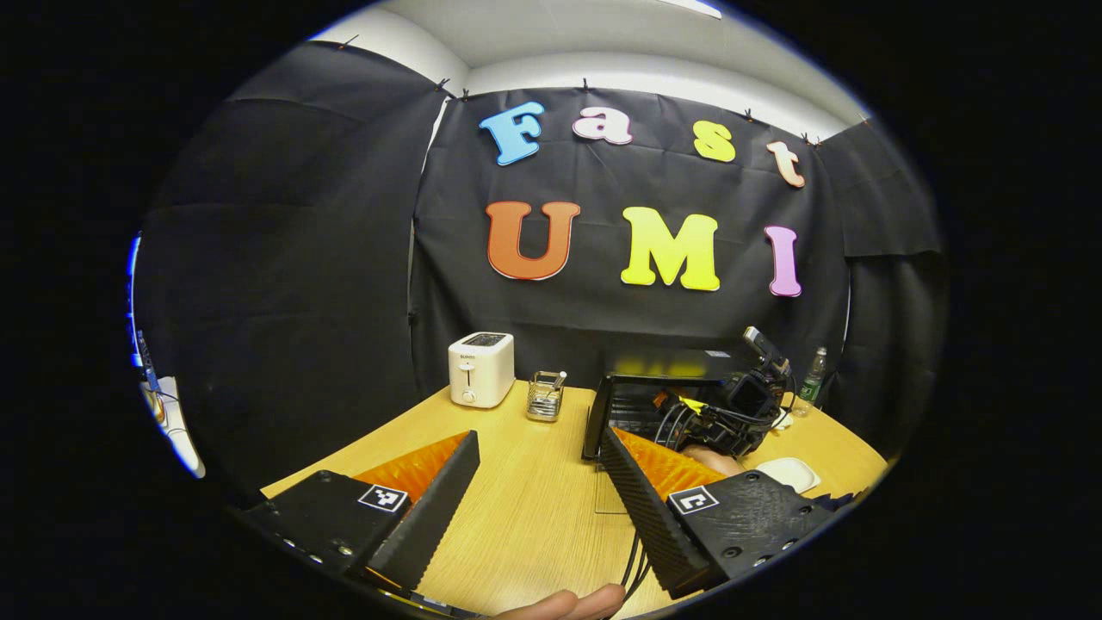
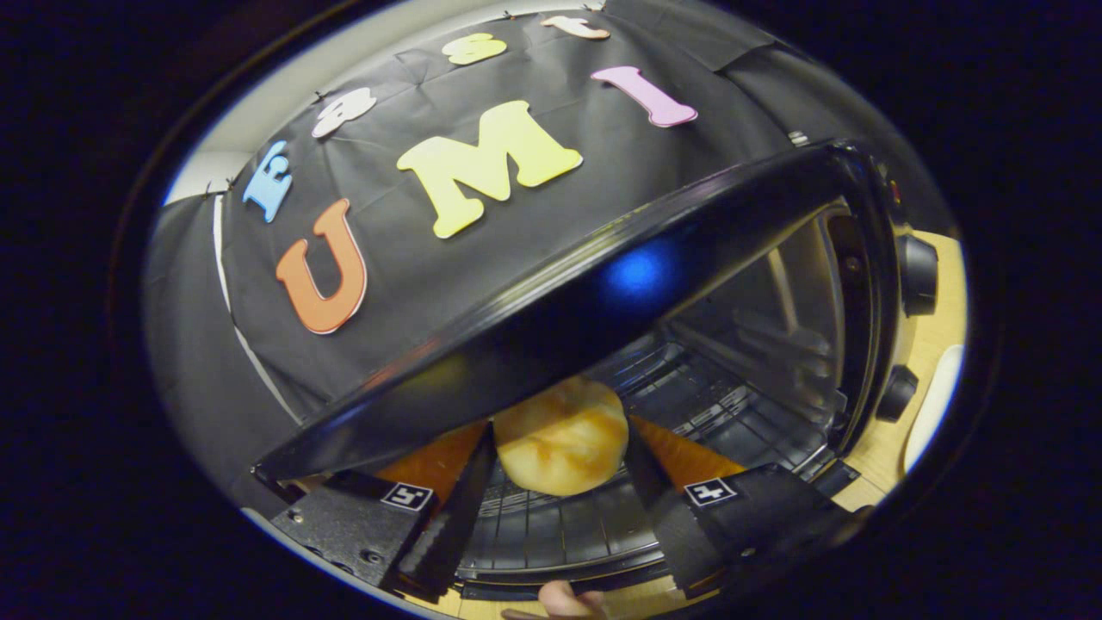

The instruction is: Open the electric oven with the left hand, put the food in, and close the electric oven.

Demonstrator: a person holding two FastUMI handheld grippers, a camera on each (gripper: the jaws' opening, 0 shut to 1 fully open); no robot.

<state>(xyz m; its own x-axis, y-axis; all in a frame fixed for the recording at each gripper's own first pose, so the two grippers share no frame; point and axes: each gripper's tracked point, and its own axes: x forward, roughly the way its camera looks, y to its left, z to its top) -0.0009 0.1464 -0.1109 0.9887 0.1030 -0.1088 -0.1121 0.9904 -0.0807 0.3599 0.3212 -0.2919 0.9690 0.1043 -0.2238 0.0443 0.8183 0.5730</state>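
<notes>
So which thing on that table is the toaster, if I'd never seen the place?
Start at the wooden table in front of the black cloth wall. At its far left edge stands the toaster, a small white box with a slot on top and a lever down its front. Its neighbour, a small clear holder just to the right, is see-through, and the oven beyond is black.

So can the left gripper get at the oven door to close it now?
Probably not yet. The left gripper hangs open over bare table, but the right gripper, holding the bun, reaches into the oven across the door.
</notes>
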